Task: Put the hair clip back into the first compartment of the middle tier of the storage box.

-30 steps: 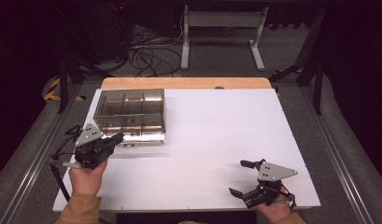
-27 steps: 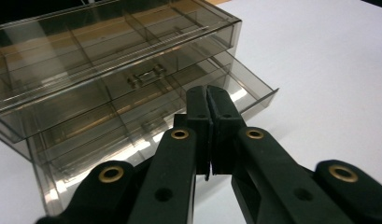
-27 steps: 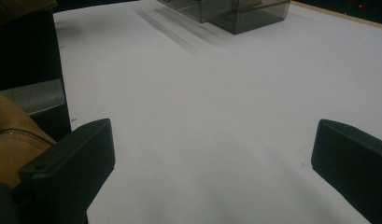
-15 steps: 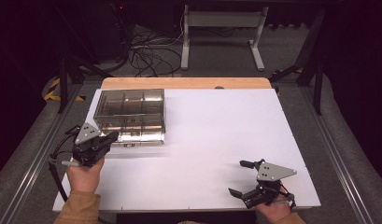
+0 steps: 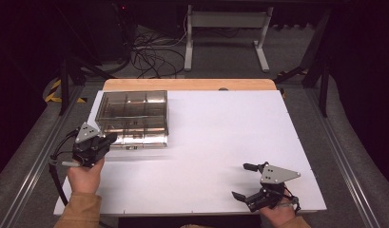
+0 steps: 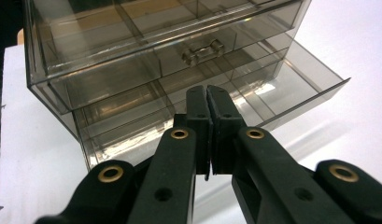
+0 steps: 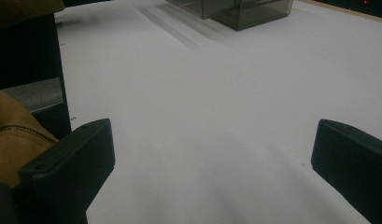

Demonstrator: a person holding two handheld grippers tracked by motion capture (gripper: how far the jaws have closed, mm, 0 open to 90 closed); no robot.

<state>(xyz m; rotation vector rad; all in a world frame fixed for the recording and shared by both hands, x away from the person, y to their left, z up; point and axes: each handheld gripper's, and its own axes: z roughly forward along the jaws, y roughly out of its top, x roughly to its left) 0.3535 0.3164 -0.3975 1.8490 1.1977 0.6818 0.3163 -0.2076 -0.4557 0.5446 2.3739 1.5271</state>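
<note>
While the desk (image 5: 220, 142) is bare around it, right gripper (image 5: 244, 183) sits near the front right corner, jaws wide apart, gripping nothing. Left gripper (image 5: 111, 137), jaws clenched tight w/ nothing between, is just in front of the drawer box (image 5: 132, 116) at the far left corner; lower drawer (image 6: 291, 88) is pulled out.

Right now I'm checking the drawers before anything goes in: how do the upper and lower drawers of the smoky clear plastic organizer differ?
The upper drawer sits pushed in, flush with the smoky clear plastic organizer; the lower drawer is pulled out. The upper drawer's handle shows plainly; the lower drawer's is hidden behind the shut left gripper. Both are tinted, transparent and divided into compartments.
</note>
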